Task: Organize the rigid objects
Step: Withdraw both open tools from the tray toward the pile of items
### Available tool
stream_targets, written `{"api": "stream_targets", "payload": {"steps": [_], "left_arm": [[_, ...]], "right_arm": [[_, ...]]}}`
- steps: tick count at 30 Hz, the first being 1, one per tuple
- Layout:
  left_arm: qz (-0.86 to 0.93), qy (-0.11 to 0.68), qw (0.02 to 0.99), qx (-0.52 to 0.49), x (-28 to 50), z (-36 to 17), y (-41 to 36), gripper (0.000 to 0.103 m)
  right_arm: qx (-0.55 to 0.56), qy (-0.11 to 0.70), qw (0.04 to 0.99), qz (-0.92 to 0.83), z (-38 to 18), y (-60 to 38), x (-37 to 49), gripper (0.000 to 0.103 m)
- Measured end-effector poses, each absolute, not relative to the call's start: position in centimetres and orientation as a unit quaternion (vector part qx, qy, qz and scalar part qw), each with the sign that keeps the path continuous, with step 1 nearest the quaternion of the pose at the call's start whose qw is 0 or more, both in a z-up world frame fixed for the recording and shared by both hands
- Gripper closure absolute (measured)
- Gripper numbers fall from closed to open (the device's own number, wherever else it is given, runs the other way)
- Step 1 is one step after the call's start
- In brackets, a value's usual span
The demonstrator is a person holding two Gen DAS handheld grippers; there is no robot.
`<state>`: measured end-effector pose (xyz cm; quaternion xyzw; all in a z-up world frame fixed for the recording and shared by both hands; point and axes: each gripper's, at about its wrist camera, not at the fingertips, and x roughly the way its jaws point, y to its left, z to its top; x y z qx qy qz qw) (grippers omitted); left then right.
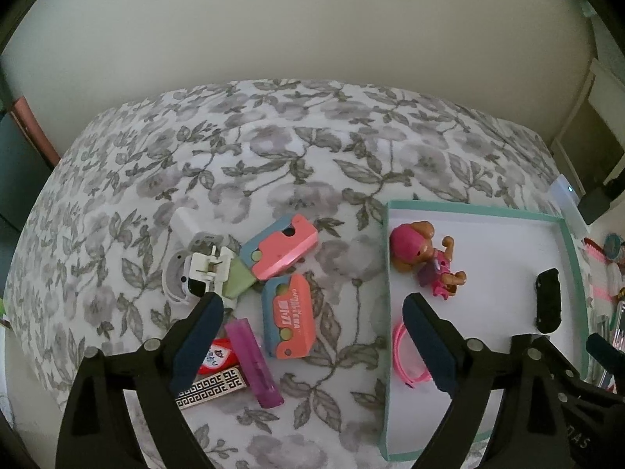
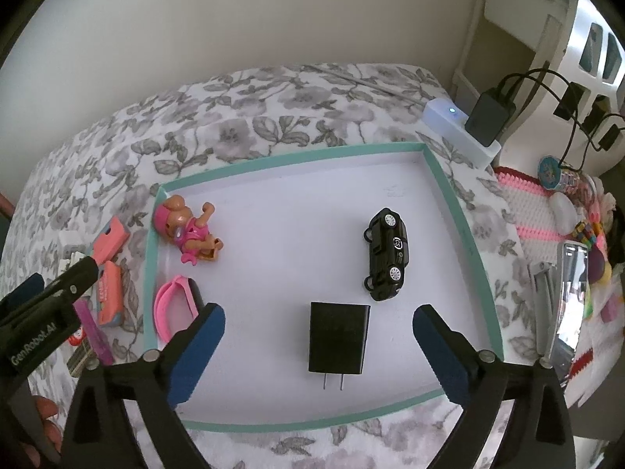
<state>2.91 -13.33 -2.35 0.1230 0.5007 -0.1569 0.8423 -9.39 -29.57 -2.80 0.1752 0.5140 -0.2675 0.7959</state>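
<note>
loose pile on floral cloth (image 1: pixel 273 148): purple lighter (image 1: pixel 254 363) just beside left gripper (image 1: pixel 312 316), long axis running up-down in left wrist view, nearest left finger. left jaws wide apart, empty. tray (image 2: pixel 273 164) to right. right gripper (image 2: pixel 318 332) spread wide, black charger (image 2: pixel 339 338) lying between, untouched.

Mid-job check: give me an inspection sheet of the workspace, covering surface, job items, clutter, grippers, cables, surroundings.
Surface: floral bedspread, rumpled.
Job's things: teal-rimmed tray holds a pink dog figure, pink glasses, black toy car and black charger. Outside it lie two coral toy cutters, a purple lighter and a white plug adapter.
Clutter: toys and a phone right of the tray.
Grippers: left gripper open, over the loose pile; right gripper open, astride the charger.
Cables: black leads at the chargers behind.
Surroundings: plain wall, white furniture.
</note>
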Motion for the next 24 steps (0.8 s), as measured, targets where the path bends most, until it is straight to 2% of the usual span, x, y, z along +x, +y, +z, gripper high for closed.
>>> {"api": "stream_targets", "payload": {"steps": [3,24], "left_arm": [[-0.15,0.505,0.841,0.121,3.2,-2.6,-12.9,0.009],[-0.092,0.514,0.846,0.107,5.9,-1.4,-4.9,0.009]], "right_arm": [[0.175,0.515,0.795,-0.269,-2.9,-29.6,-9.3,0.0],[0.141,0.51,0.823,-0.207,-1.9,-24.4,-6.2,0.0]]}}
